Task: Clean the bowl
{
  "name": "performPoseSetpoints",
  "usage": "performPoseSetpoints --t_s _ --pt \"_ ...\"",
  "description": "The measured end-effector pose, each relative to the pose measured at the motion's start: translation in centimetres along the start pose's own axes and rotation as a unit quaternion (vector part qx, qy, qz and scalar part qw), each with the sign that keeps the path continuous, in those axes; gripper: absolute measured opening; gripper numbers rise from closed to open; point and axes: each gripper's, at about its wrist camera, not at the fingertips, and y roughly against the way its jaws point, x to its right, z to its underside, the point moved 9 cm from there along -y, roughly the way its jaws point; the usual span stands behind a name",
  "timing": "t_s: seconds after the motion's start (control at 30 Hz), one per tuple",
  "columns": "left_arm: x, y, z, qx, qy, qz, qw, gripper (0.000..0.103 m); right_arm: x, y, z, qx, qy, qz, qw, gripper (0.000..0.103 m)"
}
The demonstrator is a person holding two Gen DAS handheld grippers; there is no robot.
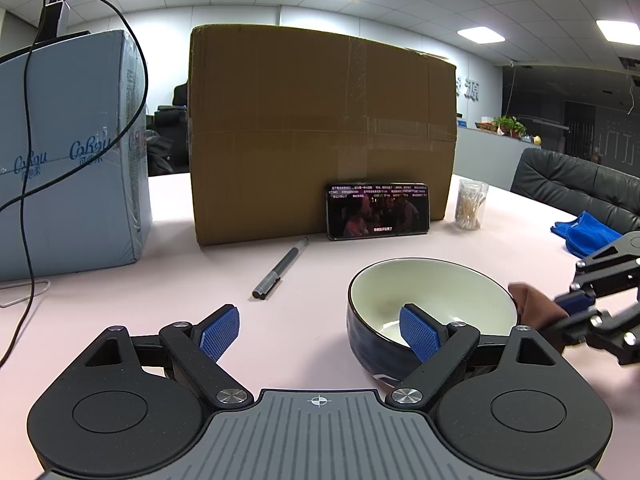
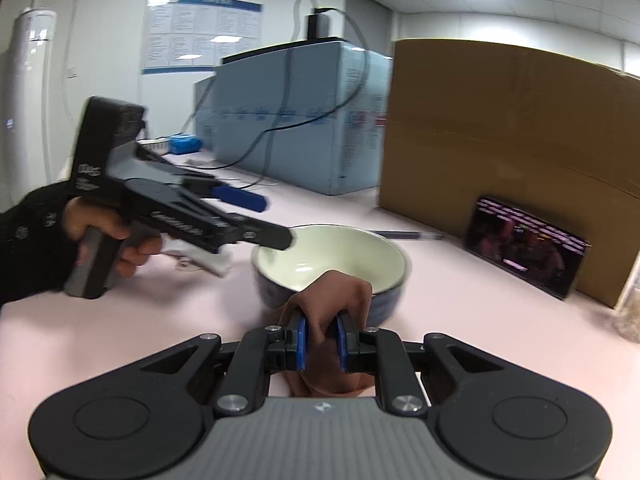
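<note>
A bowl (image 1: 436, 288), dark blue outside and cream inside, stands on the pink table; it also shows in the right wrist view (image 2: 340, 252). My left gripper (image 1: 320, 332) is open wide. Its right finger hangs over the bowl's near rim, and its left finger stands outside over bare table. From the right wrist view, a hand holds that left gripper (image 2: 272, 220) at the bowl's left rim. My right gripper (image 2: 322, 326) is shut on a brown cloth (image 2: 336, 300) that lies against the bowl's near rim. The right gripper (image 1: 576, 304) and cloth (image 1: 532, 304) touch the bowl's right side.
A big cardboard box (image 1: 320, 132) stands behind the bowl with a lit phone (image 1: 378, 210) leaning on it. A grey pen (image 1: 280, 268) lies left of the bowl. A cotton-swab jar (image 1: 472, 204), a blue cloth (image 1: 580, 232), a light-blue package (image 1: 72, 156) and a black cable (image 1: 28, 200) are around.
</note>
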Motion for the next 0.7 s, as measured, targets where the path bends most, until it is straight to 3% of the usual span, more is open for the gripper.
performPoseSetpoints --t_s 0.2,0.7 --pt "-0.1 0.0 0.0 0.0 0.0 0.0 1.0 0.089 -2.5 -0.4 -0.2 -0.011 0.031 -0.037 0.999 0.017" --pt "-0.1 0.0 0.0 0.0 -0.001 0.0 1.0 0.089 2.0 0.2 0.2 0.002 -0.015 0.044 0.999 0.017"
